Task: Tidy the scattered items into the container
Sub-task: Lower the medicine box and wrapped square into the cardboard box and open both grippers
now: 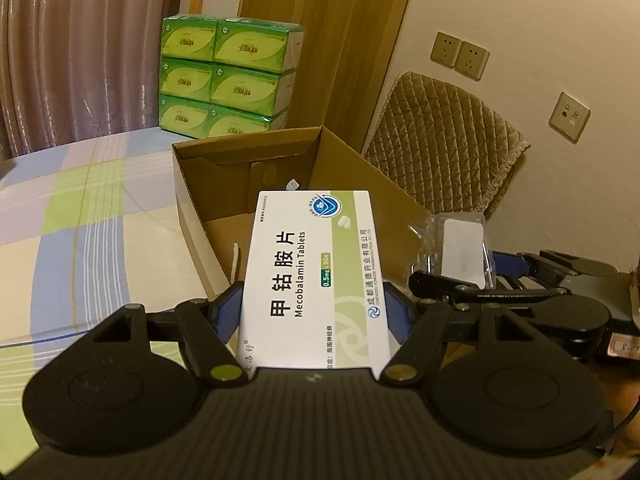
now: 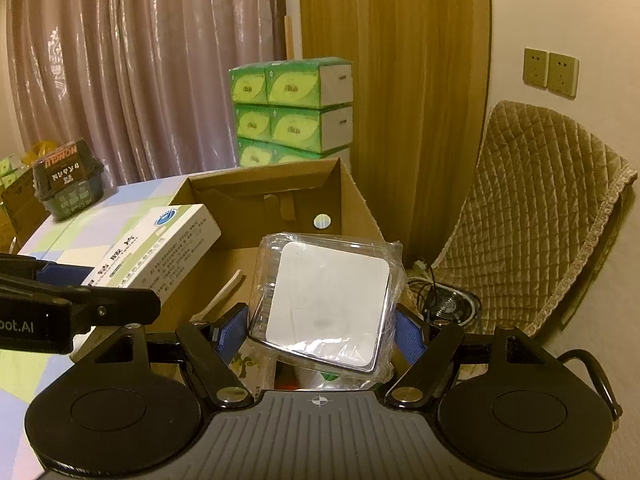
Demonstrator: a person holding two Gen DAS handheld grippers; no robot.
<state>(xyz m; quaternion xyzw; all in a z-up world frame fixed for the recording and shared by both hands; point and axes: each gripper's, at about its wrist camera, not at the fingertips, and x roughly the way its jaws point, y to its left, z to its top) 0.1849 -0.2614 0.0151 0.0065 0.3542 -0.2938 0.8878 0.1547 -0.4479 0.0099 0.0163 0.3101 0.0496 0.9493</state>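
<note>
My left gripper is shut on a white and green tablet box, held over the near edge of an open cardboard box. In the right wrist view that tablet box sits at the left with the left gripper below it. My right gripper is shut on a clear plastic packet with a white square card inside, held above the cardboard box. The same packet shows at the right of the left wrist view. A pale stick lies on the box floor.
The cardboard box stands on a bed with a checked sheet. Green tissue packs are stacked behind it. A quilted chair stands to the right beside cables and a fan. A dark basket sits far left.
</note>
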